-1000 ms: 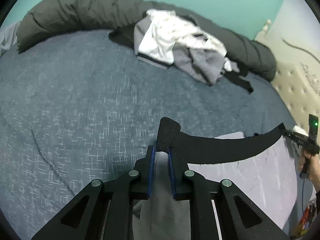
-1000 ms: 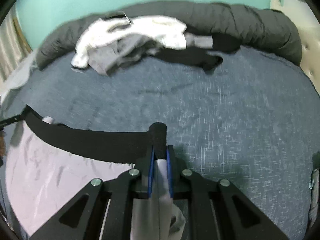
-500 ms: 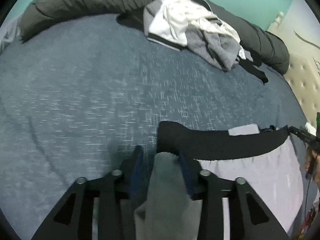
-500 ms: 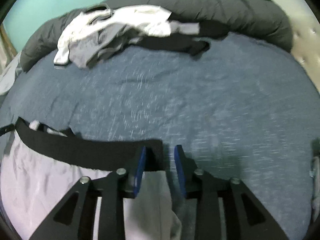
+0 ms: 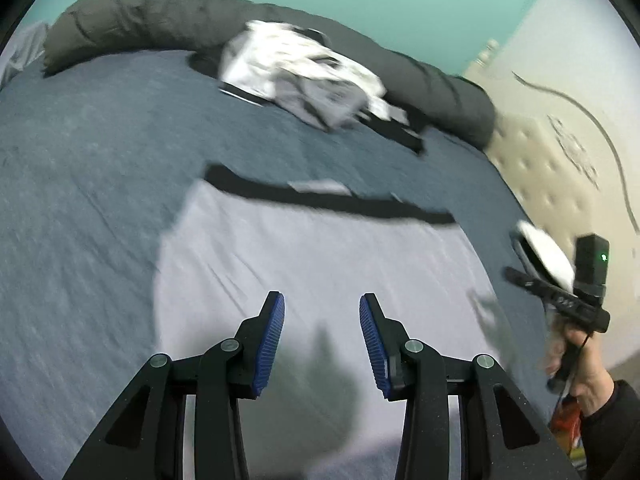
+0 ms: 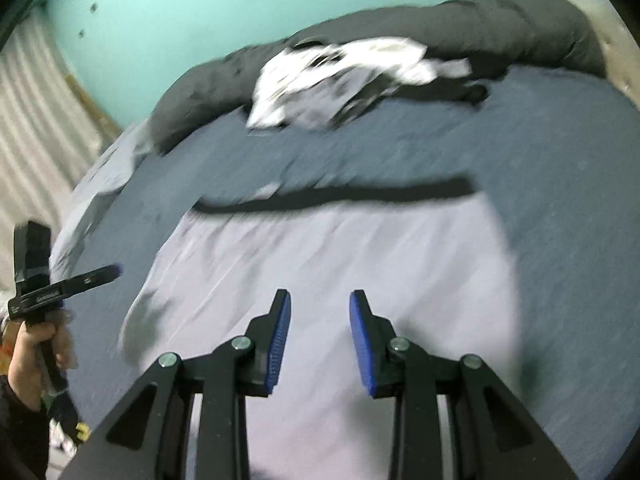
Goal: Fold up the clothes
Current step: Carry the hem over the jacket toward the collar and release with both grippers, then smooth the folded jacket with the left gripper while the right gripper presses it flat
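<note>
In the left wrist view, a pile of white and grey crumpled clothes (image 5: 308, 80) is lying at the far side of the blue-grey bed cover (image 5: 80, 184), leaning against a long dark grey rolled duvet (image 5: 160, 20) under the teal wall. A cream tufted headboard (image 5: 560, 168) is standing to the right. The pale lilac garment with a black waistband (image 5: 320, 256) is lying spread flat on the bed, waistband at the far edge. The left gripper (image 5: 322, 336) is hovering above the near part of the garment with its blue-padded jaws wide apart, holding nothing. At the right edge, the right gripper (image 5: 516, 274) is being held by a hand (image 5: 576, 364) in a dark sleeve; motion blur is hiding its jaws here.

In the right wrist view, the right gripper (image 6: 320, 336) is hovering over the same garment (image 6: 328, 256), jaws wide apart and empty. The clothes pile (image 6: 340, 76) is lying beyond, well apart. At the left, the other hand (image 6: 36, 344) is gripping the left gripper (image 6: 116, 269) upright beside the bed edge.
</note>
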Motion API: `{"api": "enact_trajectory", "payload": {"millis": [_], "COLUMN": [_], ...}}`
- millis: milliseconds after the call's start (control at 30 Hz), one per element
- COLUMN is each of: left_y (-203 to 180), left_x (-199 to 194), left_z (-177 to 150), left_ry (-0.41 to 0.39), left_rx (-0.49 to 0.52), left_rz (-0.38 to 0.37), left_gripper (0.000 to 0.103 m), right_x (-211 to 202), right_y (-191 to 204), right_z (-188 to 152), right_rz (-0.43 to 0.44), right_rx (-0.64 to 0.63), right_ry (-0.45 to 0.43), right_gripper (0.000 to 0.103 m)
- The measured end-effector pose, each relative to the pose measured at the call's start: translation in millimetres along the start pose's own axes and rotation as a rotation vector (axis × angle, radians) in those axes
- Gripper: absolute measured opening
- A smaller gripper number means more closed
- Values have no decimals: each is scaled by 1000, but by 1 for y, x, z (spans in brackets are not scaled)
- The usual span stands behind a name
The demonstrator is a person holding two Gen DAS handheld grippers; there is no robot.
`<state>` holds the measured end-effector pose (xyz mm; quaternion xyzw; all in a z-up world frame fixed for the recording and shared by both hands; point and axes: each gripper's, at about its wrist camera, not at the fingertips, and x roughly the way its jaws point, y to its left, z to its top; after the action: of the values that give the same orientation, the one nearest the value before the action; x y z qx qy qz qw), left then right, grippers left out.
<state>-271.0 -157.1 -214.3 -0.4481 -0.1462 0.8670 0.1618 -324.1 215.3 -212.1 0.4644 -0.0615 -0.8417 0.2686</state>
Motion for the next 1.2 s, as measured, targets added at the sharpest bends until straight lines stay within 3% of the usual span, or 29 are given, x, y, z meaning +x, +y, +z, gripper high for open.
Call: {"api": "enact_trajectory", "payload": {"millis": [133, 233, 467, 533, 767, 1200], "left_y": [-36, -49, -42, -35, -10, 52], "left_x": [8, 25, 67, 75, 82, 32], "left_z": [-47, -77, -108, -110, -112, -115], "left_ry": [21, 48, 106, 120, 137, 75], "left_rx": [34, 23, -2, -13, -42, -117], "left_rz": [-39, -54, -22, -17, -8, 102], "left_gripper": [43, 43, 42, 42, 16, 16], "right_x": [9, 24, 60, 66, 56, -20], "right_y": [39, 50, 51, 47, 12, -96], "right_z": [-52, -78, -101, -102, -99, -119], "right_rz": [83, 130, 86, 61, 0, -183], "right_rx": [3, 54, 91, 84, 128, 331], "right_ry": [39, 65, 104, 115, 98, 31], "right_gripper": [30, 21, 14, 3, 0, 0]}}
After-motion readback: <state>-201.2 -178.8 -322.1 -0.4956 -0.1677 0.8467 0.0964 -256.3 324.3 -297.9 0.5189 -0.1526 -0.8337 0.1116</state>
